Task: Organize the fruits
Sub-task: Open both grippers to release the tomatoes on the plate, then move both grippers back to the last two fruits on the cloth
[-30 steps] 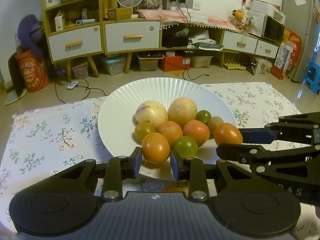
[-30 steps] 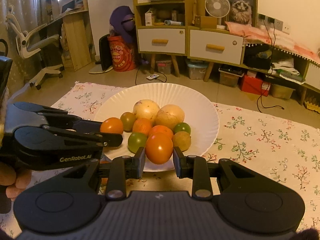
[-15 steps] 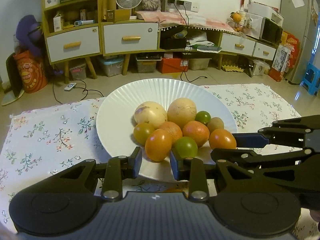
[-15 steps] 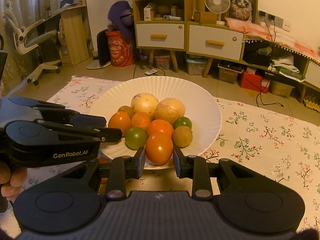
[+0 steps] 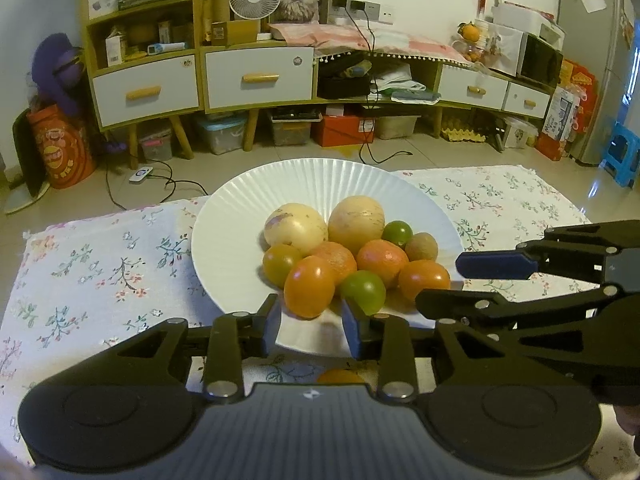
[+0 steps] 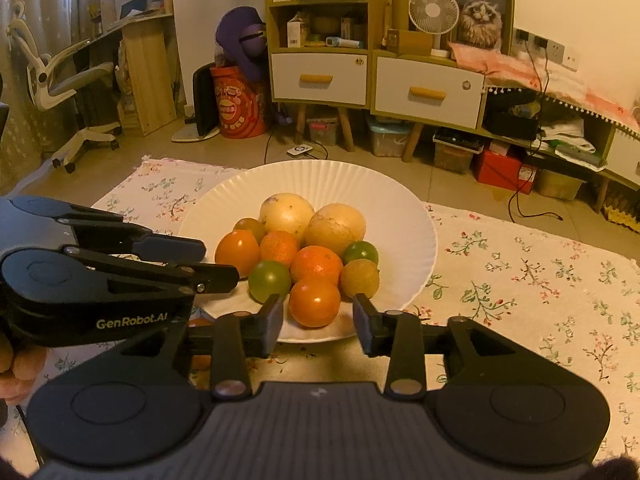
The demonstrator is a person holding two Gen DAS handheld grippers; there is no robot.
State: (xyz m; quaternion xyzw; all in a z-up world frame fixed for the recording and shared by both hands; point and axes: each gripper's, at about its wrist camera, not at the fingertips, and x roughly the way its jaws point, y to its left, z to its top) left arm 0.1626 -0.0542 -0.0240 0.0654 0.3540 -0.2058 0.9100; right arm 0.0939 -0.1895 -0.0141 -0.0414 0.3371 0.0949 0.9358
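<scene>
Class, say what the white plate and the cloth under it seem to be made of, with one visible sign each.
White plate: probably paper, though glazed ceramic is possible; matte white with fine radial ribs along the rim.
Cloth: woven fabric, matte, with a printed flower pattern and slight wrinkles.

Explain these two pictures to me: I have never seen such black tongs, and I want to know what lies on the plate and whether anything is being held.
There is no robot here. A person holds a black two-finger gripper in each hand, and a small camera on each looks forward along its fingers. One picture comes from the left gripper, the other from the right gripper; each also shows the other gripper coming in from the side.

On a flower-patterned cloth stands a ribbed white plate with a heap of round fruits: two large pale yellow ones, several orange ones, some green ones and a small brown one.

An orange fruit sits between the left gripper's blue pads, and another orange fruit between the right gripper's. Both pairs of jaws are opening, with gaps showing beside the fruit, which rests on the plate. Nothing is gripped.
</scene>
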